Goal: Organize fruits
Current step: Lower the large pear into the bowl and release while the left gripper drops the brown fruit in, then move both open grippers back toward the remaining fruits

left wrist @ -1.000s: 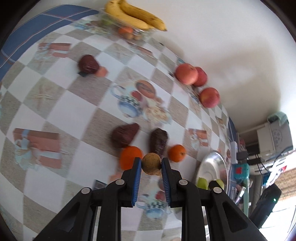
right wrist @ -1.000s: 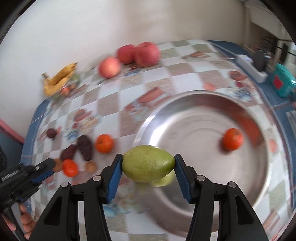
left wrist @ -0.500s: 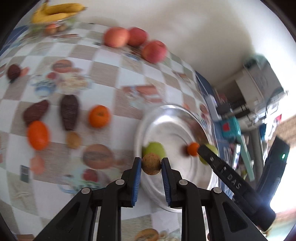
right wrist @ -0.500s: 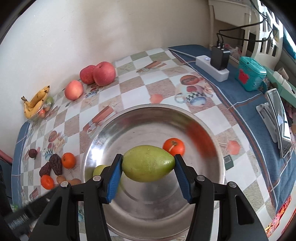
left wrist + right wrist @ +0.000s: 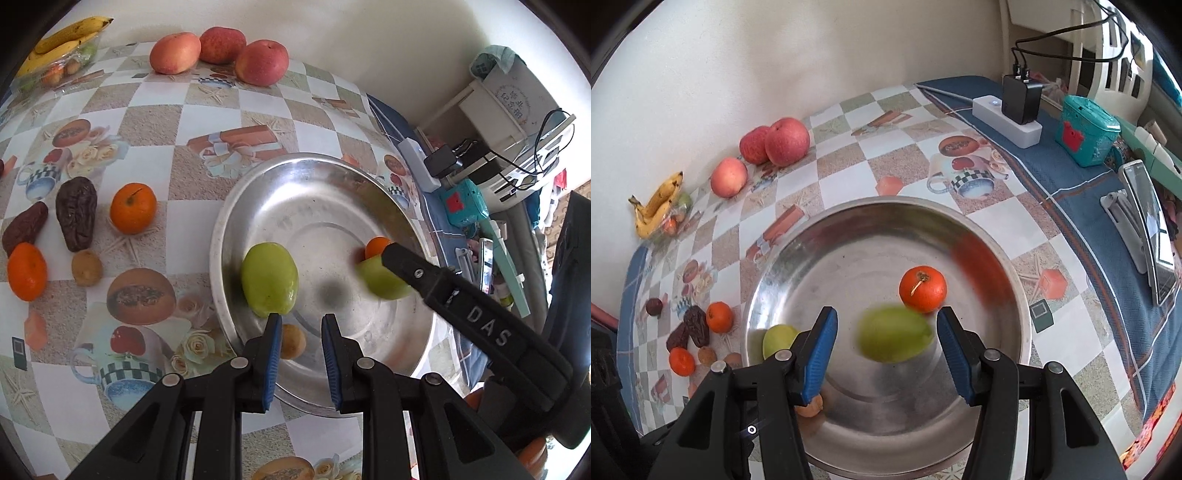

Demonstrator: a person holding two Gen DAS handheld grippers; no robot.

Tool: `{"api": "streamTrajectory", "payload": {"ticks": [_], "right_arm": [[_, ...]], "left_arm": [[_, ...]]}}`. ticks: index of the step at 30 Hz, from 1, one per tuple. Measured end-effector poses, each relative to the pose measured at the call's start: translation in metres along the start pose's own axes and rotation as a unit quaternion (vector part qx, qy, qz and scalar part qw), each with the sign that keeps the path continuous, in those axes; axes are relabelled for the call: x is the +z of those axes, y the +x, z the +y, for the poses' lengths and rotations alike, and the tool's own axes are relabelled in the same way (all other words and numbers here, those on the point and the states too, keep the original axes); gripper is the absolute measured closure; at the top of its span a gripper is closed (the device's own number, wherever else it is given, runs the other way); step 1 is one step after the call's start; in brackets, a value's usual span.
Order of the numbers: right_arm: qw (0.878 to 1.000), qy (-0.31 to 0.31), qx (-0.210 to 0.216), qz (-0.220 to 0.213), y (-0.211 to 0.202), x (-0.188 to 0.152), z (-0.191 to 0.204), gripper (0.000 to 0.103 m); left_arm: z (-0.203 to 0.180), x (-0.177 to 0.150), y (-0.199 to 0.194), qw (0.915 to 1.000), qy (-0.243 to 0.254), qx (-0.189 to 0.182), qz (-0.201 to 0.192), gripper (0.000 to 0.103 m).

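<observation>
— Fruit, left to right?

— Oranges (image 5: pixel 132 213) and dates (image 5: pixel 76 213) on the cloth (image 5: pixel 155 122); one pear (image 5: pixel 269 279) in the bowl (image 5: pixel 321 177).

— Jaws?

— My left gripper (image 5: pixel 301 328) is spread, a small brown fruit (image 5: pixel 293 341) just below it in the bowl. My right gripper (image 5: pixel 886 334) gapes wide — a blurred pear (image 5: pixel 894 334) between the fingers, touching neither.

three apples (image 5: pixel 775 147), four oranges (image 5: pixel 922 289), two green fruits (image 5: pixel 269 278), three dates (image 5: pixel 76 212).

I'm looking at a checkered table (image 5: pixel 846 155) carrying a steel bowl (image 5: pixel 1015 280), apples (image 5: pixel 786 142), bananas (image 5: pixel 659 206), and oranges (image 5: pixel 133 208).
</observation>
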State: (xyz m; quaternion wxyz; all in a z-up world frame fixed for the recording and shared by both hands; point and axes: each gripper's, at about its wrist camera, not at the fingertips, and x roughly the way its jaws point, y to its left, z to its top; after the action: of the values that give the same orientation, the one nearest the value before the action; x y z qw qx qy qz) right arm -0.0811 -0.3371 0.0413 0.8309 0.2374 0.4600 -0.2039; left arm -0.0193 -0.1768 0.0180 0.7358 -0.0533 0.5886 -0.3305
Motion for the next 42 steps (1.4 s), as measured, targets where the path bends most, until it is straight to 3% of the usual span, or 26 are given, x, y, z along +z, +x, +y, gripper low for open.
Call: {"api": "streamTrajectory", "payload": {"ticks": [10,19,26,33,36,41,42], "right_arm": [[1.000,0.002,0.007,0.000,0.000,0.000,0.000,0.045],[1.000,-0.018,0.009,0.009,0.004,-0.004,0.011,0.045],[0.999,-0.049,0.018,0.011,0.004,-0.011,0.032,0.045],[0.996,-0.084,0.036,0.012,0.000,-0.020,0.058,0.045],[0.995,-0.095,0.041,0.013,-0.001,-0.023,0.066,0.045],[0.994,-0.102,0.038,0.012,0.000,-0.025,0.070,0.045],[0.994,-0.102,0.038,0.010,0.000,-0.025,0.070,0.045]], "left_arm": [[0.010,0.003,-0.007,0.9999,-0.006,0.011,-0.009,0.078],[0.044,0.013,-0.030,0.9961,-0.029,0.068,-0.047,0.076],[0.084,0.017,-0.054,0.9829,-0.061,0.157,-0.074,0.076],[0.118,0.018,-0.080,0.9678,-0.103,0.206,-0.101,0.075],[0.124,0.018,-0.089,0.9639,-0.109,0.215,-0.112,0.063],[0.125,0.018,-0.089,0.9641,-0.108,0.215,-0.112,0.057],[0.124,0.018,-0.086,0.9648,-0.106,0.215,-0.108,0.050]]}}
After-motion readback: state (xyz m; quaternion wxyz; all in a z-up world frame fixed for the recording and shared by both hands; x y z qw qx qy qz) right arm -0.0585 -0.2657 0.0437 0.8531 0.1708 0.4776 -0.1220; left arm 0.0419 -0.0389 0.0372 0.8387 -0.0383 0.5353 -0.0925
